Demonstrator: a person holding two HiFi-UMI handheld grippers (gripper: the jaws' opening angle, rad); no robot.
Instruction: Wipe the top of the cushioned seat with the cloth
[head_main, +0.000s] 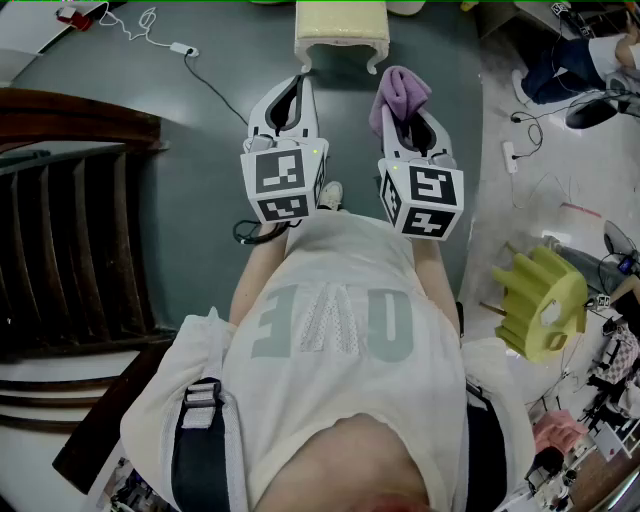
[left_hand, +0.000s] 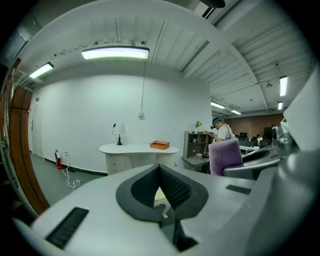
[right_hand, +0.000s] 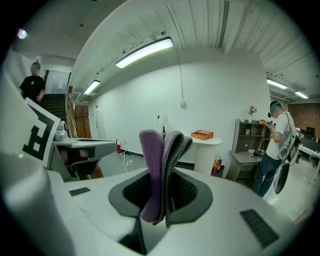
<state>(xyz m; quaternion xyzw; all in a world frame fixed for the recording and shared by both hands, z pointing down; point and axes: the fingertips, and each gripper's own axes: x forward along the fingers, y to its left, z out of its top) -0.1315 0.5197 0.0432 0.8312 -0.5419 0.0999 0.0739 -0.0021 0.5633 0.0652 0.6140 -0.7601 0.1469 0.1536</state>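
Closest to the lens, a pale shirt (head_main: 330, 330) on the person's torso fills the lower half of the head view, and both tools are held out just beyond it over the grey-green floor (head_main: 200, 160). A folded purple cloth (head_main: 400, 90) is gripped by the right claw (head_main: 405, 112); in the right gripper view the fabric is seen pinched upright between the two pads, with its folds standing above them. The left claw (head_main: 295, 90) is clenched on nothing: in the left gripper view its pads are seen to meet at the tips, and no object is held between them. The cushioned seat (head_main: 340, 30), a cream stool with curled legs, is found on the floor ahead of both tools, at the top edge of the head view, and it is not touched by the cloth or by either claw. A yellow-green stool (head_main: 540, 300) is seen tipped on its side, well apart at the right. From this it is judged that the cloth has been secured but wiping has not yet begun. What is left is for the cloth to be brought down onto the seat top and passed across the whole cushion.
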